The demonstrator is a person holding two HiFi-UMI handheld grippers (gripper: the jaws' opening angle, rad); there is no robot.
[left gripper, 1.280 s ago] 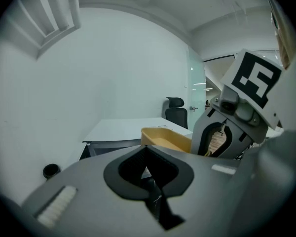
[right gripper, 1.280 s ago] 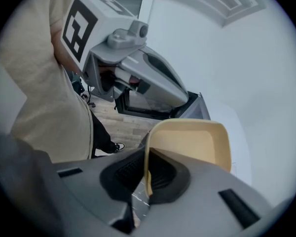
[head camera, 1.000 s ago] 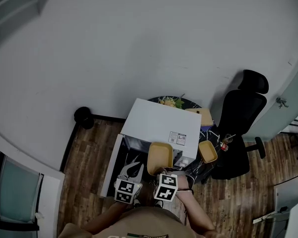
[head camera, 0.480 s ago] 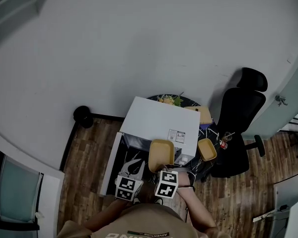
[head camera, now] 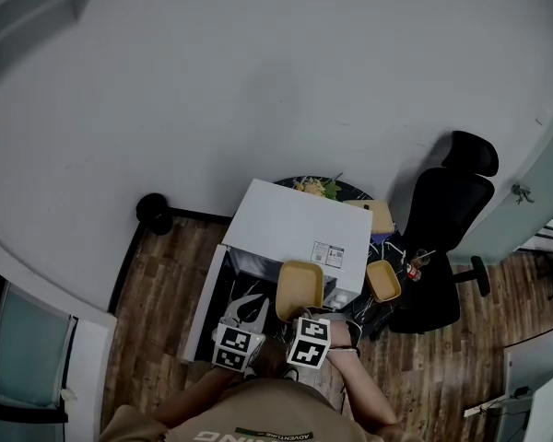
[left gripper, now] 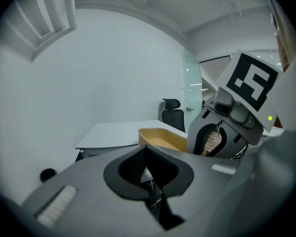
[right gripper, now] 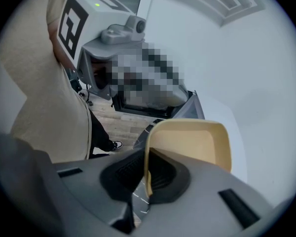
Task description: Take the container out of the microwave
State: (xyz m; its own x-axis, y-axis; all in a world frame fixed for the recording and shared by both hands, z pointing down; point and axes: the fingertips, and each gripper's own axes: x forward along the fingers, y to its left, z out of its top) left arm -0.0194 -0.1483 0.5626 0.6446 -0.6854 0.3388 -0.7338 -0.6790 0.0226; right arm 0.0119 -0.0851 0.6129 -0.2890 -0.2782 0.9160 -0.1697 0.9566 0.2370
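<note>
Wood flooring and a pale wall frame the dark round surface (head camera: 355, 191) that carries the white microwave (head camera: 286, 224). Our right tongs (right gripper: 147, 157) are clenched on the near rim of the yellow container (right gripper: 192, 142). The rim is pinched edge-on between the black pads (right gripper: 126, 174), and the tray reaches away from them. Our left tongs (left gripper: 144, 149) are pressed together with nothing between them, just beside the container on its left.

From the head view, the container (head camera: 299, 286) sits directly ahead of the right tongs (head camera: 304, 319), over the microwave's front edge near its label (head camera: 329, 256). The open door (head camera: 205, 307) lies off to the left. Only that view shows a second yellow container (head camera: 384, 281) further right, near the black office chair (head camera: 442, 238). The left gripper view shows the container's side wall (left gripper: 160, 138) beyond its own tongs, with the right tongs' marker cube (left gripper: 251, 83) just beside it.
</note>
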